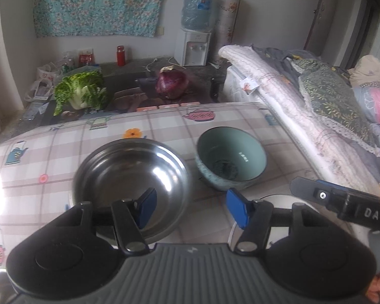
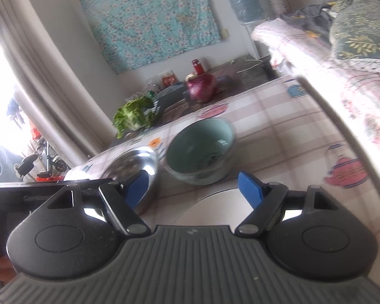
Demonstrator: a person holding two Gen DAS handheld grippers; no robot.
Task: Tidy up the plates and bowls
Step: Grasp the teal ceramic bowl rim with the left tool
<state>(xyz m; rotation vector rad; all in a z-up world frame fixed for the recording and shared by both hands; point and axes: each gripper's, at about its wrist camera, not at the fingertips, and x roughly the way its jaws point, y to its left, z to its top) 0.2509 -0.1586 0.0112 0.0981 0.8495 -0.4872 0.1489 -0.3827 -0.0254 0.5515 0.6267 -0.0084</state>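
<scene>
Nearest in the left wrist view, the left gripper (image 1: 191,209) hangs with its blue pads spread wide and nothing between them. Its left pad overlaps the near rim of the steel bowl (image 1: 131,174), its right pad sits above the white plate (image 1: 273,200), whose rim shows just beneath. The right gripper (image 1: 342,202) reaches in from the right edge over that plate; white letters "DAS" can be read on its black body. Seen from its own camera, the right gripper (image 2: 192,190) is likewise wide apart and empty, tilted, with the white plate (image 2: 215,207) directly below its gap.

Just past the pads, on the checked tablecloth (image 1: 63,152) printed with teapots and flowers, the steel bowl stands to the left and the green bowl (image 1: 231,157) to its right, close together but apart. Both are upright and empty; the green bowl (image 2: 201,152) has a dark pattern at its bottom. The steel bowl (image 2: 136,167) is blurred in the right view.

Beyond the table edge lie a leafy cabbage (image 1: 81,91) and a purple cabbage (image 1: 172,83), then a red flask (image 1: 120,55) and a red packet whose writing is too small to read. Farthest stands a water dispenser (image 1: 193,48) with its blue bottle, and a floral cloth (image 1: 101,2) hangs on the wall.

Folded bedding (image 1: 329,96) lines the table's right side. Only the right view shows the bright window and curtain (image 2: 25,63).
</scene>
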